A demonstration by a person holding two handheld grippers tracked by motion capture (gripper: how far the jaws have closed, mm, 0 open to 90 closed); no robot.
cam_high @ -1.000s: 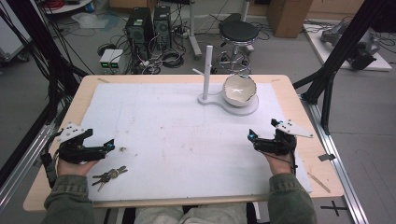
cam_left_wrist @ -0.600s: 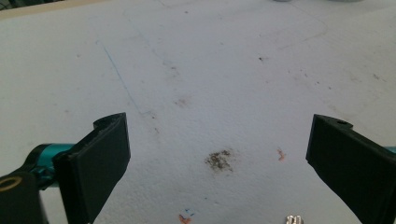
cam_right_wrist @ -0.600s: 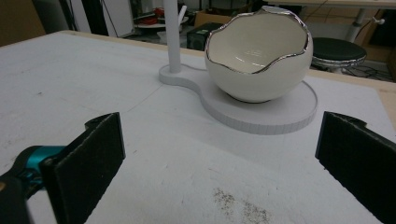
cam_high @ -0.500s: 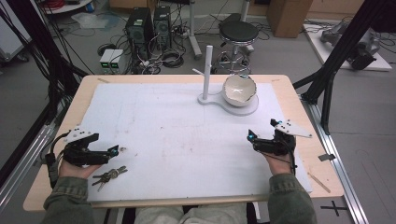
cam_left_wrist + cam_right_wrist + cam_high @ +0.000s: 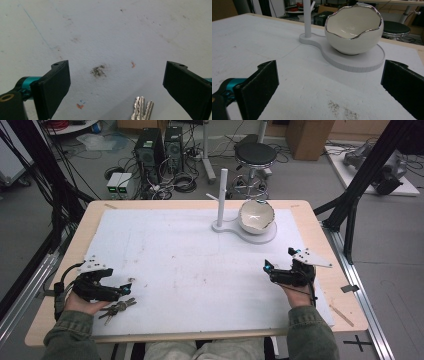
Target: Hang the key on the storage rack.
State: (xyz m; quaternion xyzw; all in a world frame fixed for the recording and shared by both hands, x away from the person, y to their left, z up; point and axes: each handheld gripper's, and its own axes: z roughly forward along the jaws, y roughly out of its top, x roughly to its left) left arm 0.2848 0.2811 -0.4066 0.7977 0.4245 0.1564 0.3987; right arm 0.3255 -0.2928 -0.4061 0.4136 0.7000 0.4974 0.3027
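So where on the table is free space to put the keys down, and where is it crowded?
The wide white sheet is bare between the left gripper and the right gripper, and back toward the white stand. The far right is crowded: the bowl sits on the stand's round base. The near left corner is tight, with the keys beside the left gripper.

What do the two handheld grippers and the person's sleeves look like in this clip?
Both the left gripper and the right gripper are black with teal joints and flat, square black fingers. Each carries a pale three-cornered plate and a black cable. The sleeves are olive green.
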